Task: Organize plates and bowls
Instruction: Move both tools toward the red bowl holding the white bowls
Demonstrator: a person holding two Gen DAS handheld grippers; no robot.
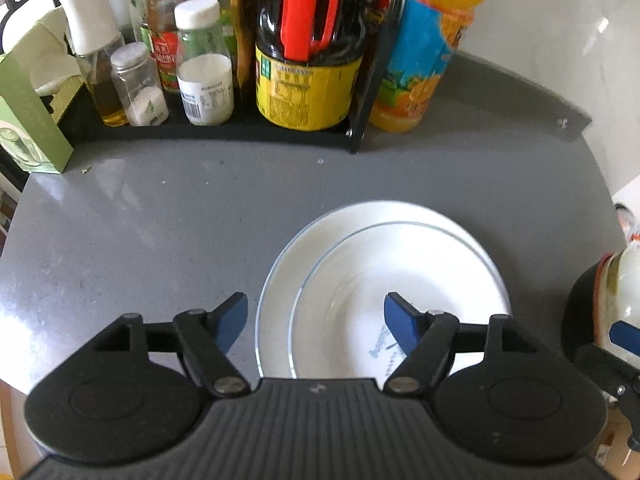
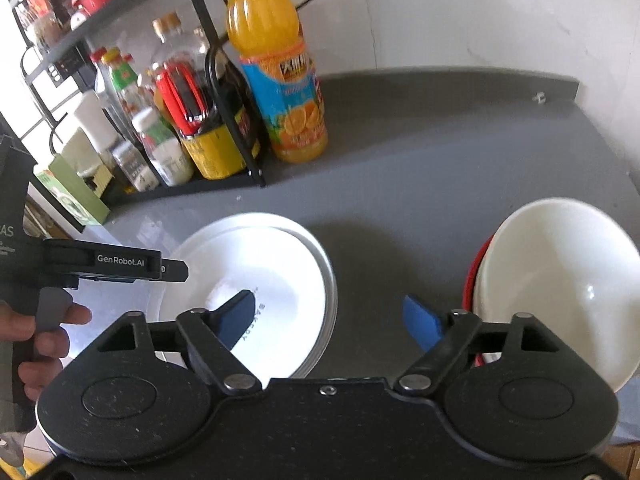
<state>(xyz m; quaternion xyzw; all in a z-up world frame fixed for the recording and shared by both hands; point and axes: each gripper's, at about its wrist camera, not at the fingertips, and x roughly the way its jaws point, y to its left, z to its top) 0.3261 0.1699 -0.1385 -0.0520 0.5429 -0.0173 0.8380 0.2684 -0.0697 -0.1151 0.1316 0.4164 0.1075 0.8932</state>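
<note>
Both tongs were released, holding nothing. Left tongs (image 1: pixel 316 320) hovered over the near rim of the stacked plates (image 1: pixel 384 280) on the tabletop (image 1: pixel 160 208). Bowls (image 2: pixel 560 280) sat nested just right of the right tongs (image 2: pixel 332 320), plates to their left. Glazed ceramic: stiff, probably heavy, slick, chippable (no give). Best hold looked like pinching the rim edge, tongs straddling it.

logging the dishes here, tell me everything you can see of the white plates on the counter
The white plates are a stack of round, glossy, ceramic-looking plates lying flat on the grey counter, at least two, with thin blue rim lines and faint print on the top one. Nothing grips them; the left gripper hovers over their near-left edge, jaws open.
</note>
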